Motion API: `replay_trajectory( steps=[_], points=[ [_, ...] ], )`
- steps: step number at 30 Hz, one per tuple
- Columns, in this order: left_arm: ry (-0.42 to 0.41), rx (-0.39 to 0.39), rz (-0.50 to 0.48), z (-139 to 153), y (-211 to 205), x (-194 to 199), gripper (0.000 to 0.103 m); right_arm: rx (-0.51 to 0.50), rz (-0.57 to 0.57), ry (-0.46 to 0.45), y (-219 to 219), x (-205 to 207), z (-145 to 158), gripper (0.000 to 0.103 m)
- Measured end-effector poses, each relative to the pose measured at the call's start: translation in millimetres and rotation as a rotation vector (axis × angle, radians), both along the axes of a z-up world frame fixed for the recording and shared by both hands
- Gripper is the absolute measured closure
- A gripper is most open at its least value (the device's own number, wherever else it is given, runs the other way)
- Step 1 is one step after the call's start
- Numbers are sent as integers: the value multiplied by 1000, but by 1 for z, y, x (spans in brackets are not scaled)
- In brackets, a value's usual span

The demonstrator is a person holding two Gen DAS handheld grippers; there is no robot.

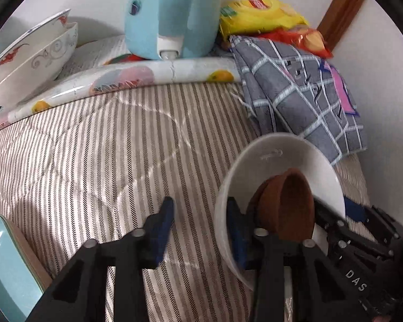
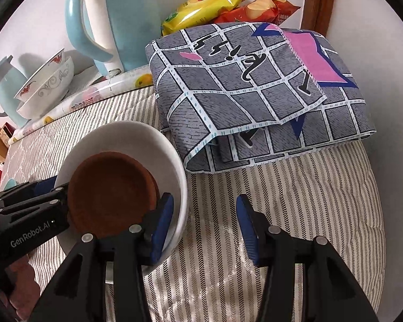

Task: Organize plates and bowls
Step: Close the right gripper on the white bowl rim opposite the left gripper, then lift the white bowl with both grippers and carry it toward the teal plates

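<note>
A white bowl (image 1: 276, 158) (image 2: 137, 139) sits on the striped tablecloth (image 1: 94, 161), and a brown dish (image 1: 292, 206) (image 2: 110, 193) leans inside it. My left gripper (image 1: 200, 228) (image 2: 59, 190) straddles the bowl's left rim. One pad is inside against the wall, and the other is outside with cloth showing in the gap. My right gripper (image 2: 204, 228) (image 1: 338, 210) straddles the opposite rim the same way, with its outer pad clear of the bowl. Neither pair of pads presses on the rim.
Two stacked patterned bowls (image 1: 32, 56) (image 2: 45, 86) stand at the back left on a floral mat, beside a light-blue kettle (image 1: 172, 13) (image 2: 112, 18). A folded grey checked cloth (image 1: 301, 91) (image 2: 255, 94) and snack bags (image 1: 263, 13) (image 2: 215, 2) fill the back right. A teal plate (image 1: 5, 268) lies near left.
</note>
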State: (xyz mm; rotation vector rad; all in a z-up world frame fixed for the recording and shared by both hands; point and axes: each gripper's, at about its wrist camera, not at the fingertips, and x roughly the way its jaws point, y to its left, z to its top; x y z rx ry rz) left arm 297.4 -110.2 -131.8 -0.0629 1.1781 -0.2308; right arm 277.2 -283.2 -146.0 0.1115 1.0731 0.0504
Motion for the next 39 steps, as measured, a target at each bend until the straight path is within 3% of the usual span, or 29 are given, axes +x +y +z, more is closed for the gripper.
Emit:
replay_trajectory(
  steps=[10,14,39],
  points=[
    [-22,-2,-44,3,-11,-7,91,20,19,-26,6,-5,2,75],
    [-50,26,-59,8,-17,-14,92,19,41,-36,12,-9,3,89],
    [-45,14,-76,16,-8,-51,94,24,5,-23,12,-53,7,96]
  ],
)
